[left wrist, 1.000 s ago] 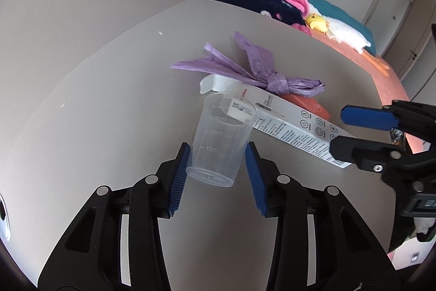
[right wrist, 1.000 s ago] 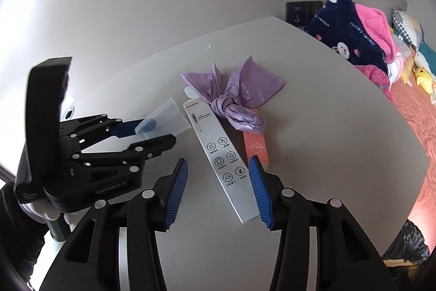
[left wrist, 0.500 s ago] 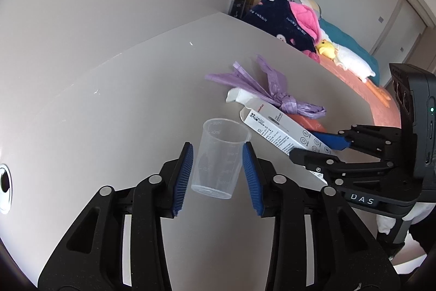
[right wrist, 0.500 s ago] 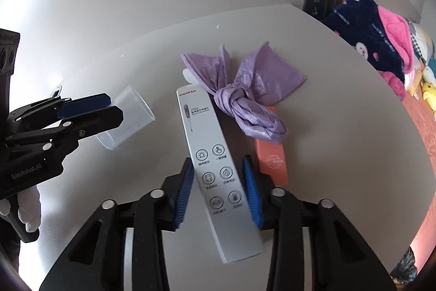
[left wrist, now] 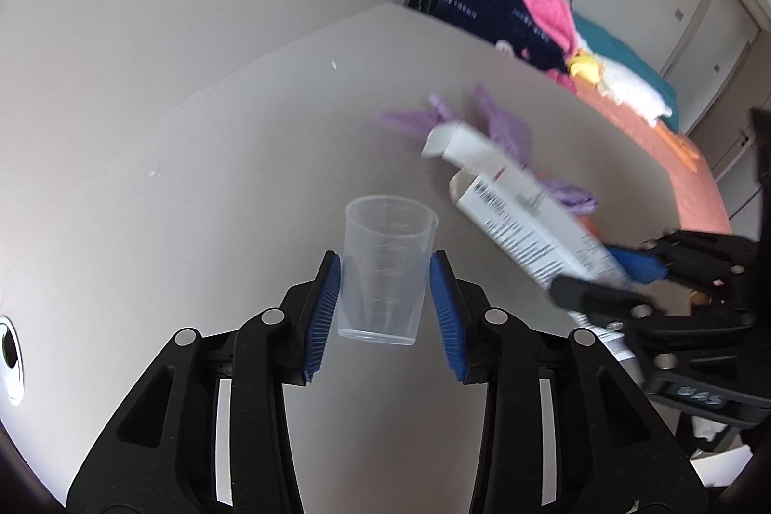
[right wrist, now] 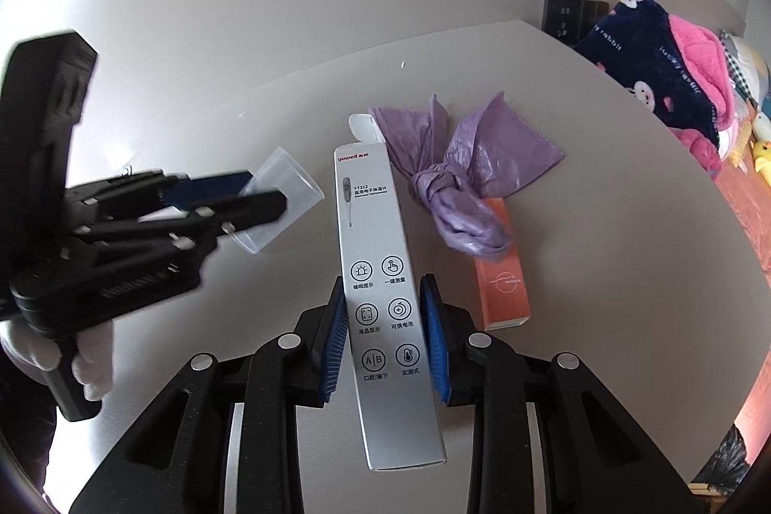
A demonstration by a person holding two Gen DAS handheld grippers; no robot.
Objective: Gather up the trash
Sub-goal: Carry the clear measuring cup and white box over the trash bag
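On the bench: a purple bag (right wrist: 458, 172), knotted, and an orange box (right wrist: 501, 268) lie flat on the bench (right wrist: 602, 263), the bag's end over the box's far end.
Left tool (left wrist: 385, 302): pads on both sides of the cup (left wrist: 385, 268), pinching its lower wall; the jaws are opening a little, so the hold looks light.
Right tool (right wrist: 385, 331): jaws closing on the white box (right wrist: 380, 297), pads against its long edges near the printed icons.
Cup: upright between the left pads, mouth up, base clear of the bench.
White box: held low, most of its length sticking out past the pads toward the bag.
Doing it well: firm up the left pinch without crushing the thin cup; keep the right pads square on the box edges so it does not pivot.
Left to collect: bag and orange box, just beyond the white box's far end.
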